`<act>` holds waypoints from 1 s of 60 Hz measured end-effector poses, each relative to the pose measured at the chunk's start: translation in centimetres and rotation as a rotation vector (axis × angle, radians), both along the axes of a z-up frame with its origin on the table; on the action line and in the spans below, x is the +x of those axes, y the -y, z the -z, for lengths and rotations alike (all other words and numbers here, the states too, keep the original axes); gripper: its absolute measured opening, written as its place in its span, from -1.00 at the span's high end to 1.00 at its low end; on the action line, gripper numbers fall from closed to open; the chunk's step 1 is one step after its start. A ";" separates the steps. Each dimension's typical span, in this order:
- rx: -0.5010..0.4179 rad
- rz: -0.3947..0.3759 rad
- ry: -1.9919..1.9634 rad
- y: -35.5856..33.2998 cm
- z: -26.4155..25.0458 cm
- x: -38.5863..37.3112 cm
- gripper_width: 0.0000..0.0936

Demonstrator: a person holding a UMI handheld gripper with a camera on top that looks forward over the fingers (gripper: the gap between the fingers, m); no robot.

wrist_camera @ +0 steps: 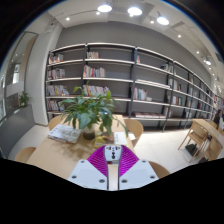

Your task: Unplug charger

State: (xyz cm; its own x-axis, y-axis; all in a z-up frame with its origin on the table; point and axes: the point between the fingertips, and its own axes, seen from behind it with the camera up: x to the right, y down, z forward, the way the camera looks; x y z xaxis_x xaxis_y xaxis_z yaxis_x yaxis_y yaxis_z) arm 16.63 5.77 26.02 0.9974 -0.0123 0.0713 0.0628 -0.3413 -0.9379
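Gripper view: gripper (113, 160) nearly closed, pink pads almost meeting on something small and white; potted plant (90, 108) on bench (60, 152) beyond.

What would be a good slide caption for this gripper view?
Handheld gripper approaches a wooden table with a potted plant, bookshelves behind.

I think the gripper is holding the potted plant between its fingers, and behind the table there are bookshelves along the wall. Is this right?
Not quite. In the gripper view the gripper holds nothing: its magenta pads meet with nothing between them. The potted plant stands on the table, beyond the fingers. The bookshelves do run along the wall behind the table.
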 end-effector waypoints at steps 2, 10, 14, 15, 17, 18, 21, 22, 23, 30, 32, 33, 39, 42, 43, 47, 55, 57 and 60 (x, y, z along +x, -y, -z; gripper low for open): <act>0.011 0.017 0.007 -0.2 0.2 2.3 0.77; -0.103 0.103 -0.009 1.5 7.3 11.1 0.76; -0.189 0.105 -0.009 2.9 13.8 12.8 0.75; -0.217 0.102 -0.012 3.2 15.1 13.1 0.73; -0.271 0.099 -0.014 3.7 17.1 14.1 0.73; -0.296 0.090 -0.012 3.6 18.0 14.1 0.73; -0.351 0.054 0.001 4.9 21.6 13.1 0.73; -0.364 0.046 0.003 5.1 22.0 13.0 0.72; -0.372 0.038 -0.001 5.2 22.5 12.8 0.73; -0.383 0.024 -0.036 5.6 23.9 12.1 0.60; -0.384 0.027 -0.042 5.6 24.1 11.9 0.55; -0.382 0.030 -0.044 5.5 24.0 11.9 0.53; -0.419 0.061 -0.030 5.9 25.2 12.0 0.15; -0.417 0.067 -0.016 6.0 24.5 12.0 -0.12; -0.407 0.067 -0.018 6.1 23.5 12.1 -0.21; -0.342 0.065 -0.030 6.1 20.5 11.1 -0.47; -0.242 0.049 -0.001 7.7 12.4 8.9 -0.64; -0.219 0.042 0.001 8.5 10.6 8.0 -0.63; -0.184 0.032 0.010 10.0 8.3 6.7 -0.63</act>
State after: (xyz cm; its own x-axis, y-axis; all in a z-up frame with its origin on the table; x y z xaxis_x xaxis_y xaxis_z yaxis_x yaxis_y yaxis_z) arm 23.31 -4.21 17.75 0.9960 -0.0297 0.0848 0.0579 -0.5090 -0.8588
